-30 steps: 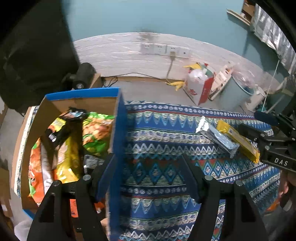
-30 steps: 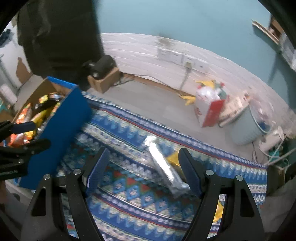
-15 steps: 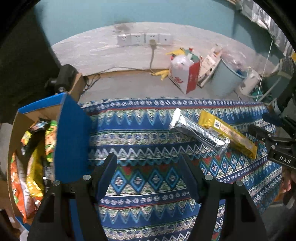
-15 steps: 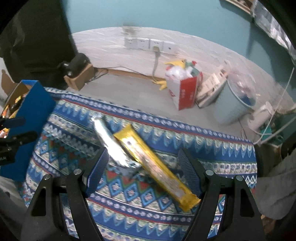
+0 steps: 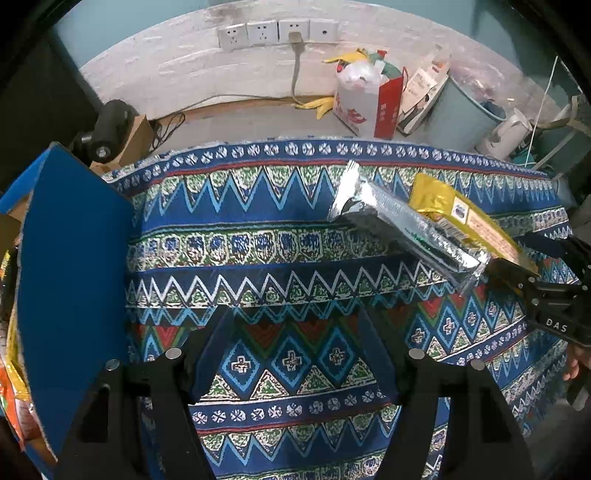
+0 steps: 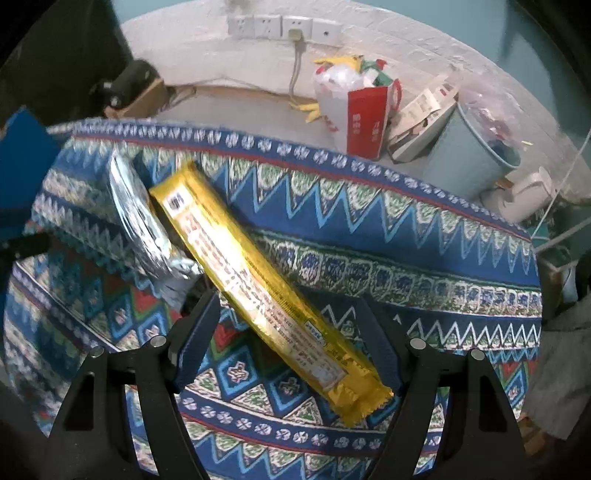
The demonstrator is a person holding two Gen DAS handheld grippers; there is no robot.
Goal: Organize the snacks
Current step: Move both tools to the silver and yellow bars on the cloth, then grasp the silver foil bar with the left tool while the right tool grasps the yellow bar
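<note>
A long yellow snack pack (image 6: 258, 291) lies aslant on the patterned cloth (image 6: 406, 236), beside a silver pack (image 6: 140, 225) to its left. My right gripper (image 6: 286, 332) is open just above the yellow pack's near half, a finger on each side. In the left wrist view the silver pack (image 5: 406, 229) and the yellow pack (image 5: 469, 221) lie at the right, with the right gripper's fingers (image 5: 517, 277) by their ends. My left gripper (image 5: 295, 347) is open and empty over the cloth. The blue-walled snack box (image 5: 74, 288) stands at its left.
Behind the table, on the floor, stand a red and white bag (image 5: 365, 99), a pale blue bin (image 5: 461, 110), a white kettle (image 5: 509, 133) and a small cardboard box with a black device (image 5: 110, 129). Wall sockets (image 5: 277, 31) sit above.
Both grippers swung right, away from the box. The right gripper came down close over the yellow pack, which now lies between its fingers. The left gripper left the box's wall.
</note>
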